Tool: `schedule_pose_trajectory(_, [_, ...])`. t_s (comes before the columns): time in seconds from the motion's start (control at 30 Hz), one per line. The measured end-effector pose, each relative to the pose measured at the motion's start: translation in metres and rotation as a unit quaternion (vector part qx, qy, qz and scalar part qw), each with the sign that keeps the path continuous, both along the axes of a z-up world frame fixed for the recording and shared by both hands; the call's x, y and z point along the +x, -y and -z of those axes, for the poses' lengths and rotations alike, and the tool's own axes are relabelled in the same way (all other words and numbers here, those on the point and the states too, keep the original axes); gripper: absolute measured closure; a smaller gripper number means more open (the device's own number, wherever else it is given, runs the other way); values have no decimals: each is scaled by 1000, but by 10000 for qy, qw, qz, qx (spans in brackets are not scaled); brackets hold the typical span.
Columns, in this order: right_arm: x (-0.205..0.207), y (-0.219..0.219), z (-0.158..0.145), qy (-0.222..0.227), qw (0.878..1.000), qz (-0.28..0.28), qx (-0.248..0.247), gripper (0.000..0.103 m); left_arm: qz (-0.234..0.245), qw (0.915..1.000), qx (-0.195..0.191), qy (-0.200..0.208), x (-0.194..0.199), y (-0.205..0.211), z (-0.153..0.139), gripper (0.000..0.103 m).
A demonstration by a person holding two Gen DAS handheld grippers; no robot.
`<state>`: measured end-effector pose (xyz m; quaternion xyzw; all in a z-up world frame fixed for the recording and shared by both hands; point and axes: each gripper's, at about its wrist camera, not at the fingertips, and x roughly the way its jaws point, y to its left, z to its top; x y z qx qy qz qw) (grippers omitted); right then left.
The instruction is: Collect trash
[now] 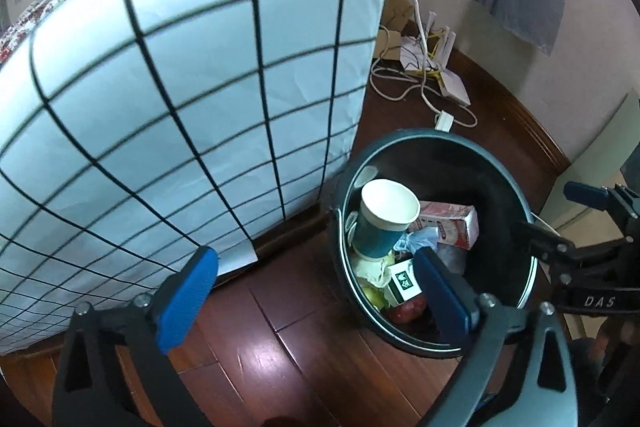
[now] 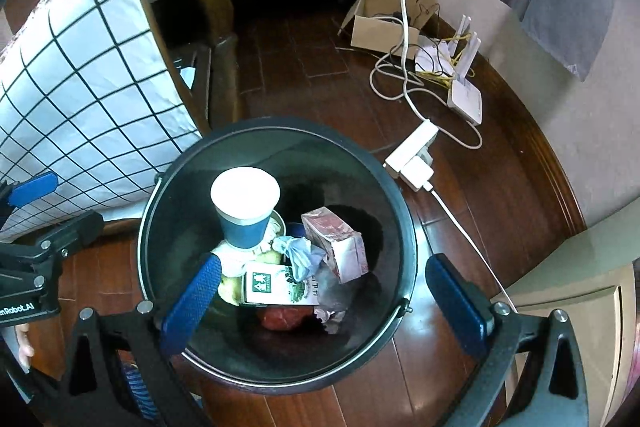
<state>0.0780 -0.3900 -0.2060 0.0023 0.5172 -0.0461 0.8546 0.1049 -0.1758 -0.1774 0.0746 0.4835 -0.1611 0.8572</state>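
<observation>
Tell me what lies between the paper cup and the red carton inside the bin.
A crumpled bluish plastic bag, in the right wrist view.

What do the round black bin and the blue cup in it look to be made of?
Round black bin: probably glossy plastic; its smooth wall reflects light, and a thin metal-looking handle rings the rim. Blue cup with white inside: likely paper, with a matte surface and rolled lip.

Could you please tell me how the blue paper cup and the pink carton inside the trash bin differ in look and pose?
The blue paper cup is round, with a white inside; the pink carton is a box with flat printed faces. The cup stands nearly upright, mouth open towards the camera; the carton lies tilted on the other trash. The cup sits on the side nearer the checked bed cover; the carton lies on the opposite side. Both rest atop the pile in the black trash bin.
</observation>
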Motion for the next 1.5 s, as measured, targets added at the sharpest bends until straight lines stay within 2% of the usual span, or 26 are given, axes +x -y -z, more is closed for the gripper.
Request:
schedule_pose_trajectory(0.13, [-9,-12,-23,312,9994,-18,-122,0,-33,9998,28,215,-6,-7,-22,3])
schedule_pose_trajectory(0.3, [-23,-33,-63,843,9961,-64,-234,0,-103,9974,-113,700,-17,-23,-65,3])
schedule_pose_trajectory(0.53, [-34,-62,-100,1101,9935,-114,-257,0,-305,9939,-89,1056,-30,-48,-102,3])
schedule_pose_trajectory(0.77, [-52,-71,-134,1451,9892,-16,-219,0,-424,9880,-202,1469,-51,-69,-136,3])
schedule_pose_trajectory(1.0, [-63,-97,-168,1613,9865,-48,-276,0,-591,9836,-314,1676,-66,-84,-164,3])
schedule_pose_trajectory(1.2, [-82,-120,-206,2045,9785,-82,-270,0,-729,9799,-321,1829,-82,-98,-180,3])
schedule_pose_trajectory(1.5, [-101,-148,-251,2409,9687,-323,-508,0,-891,9736,-473,2048,-99,-116,-211,3])
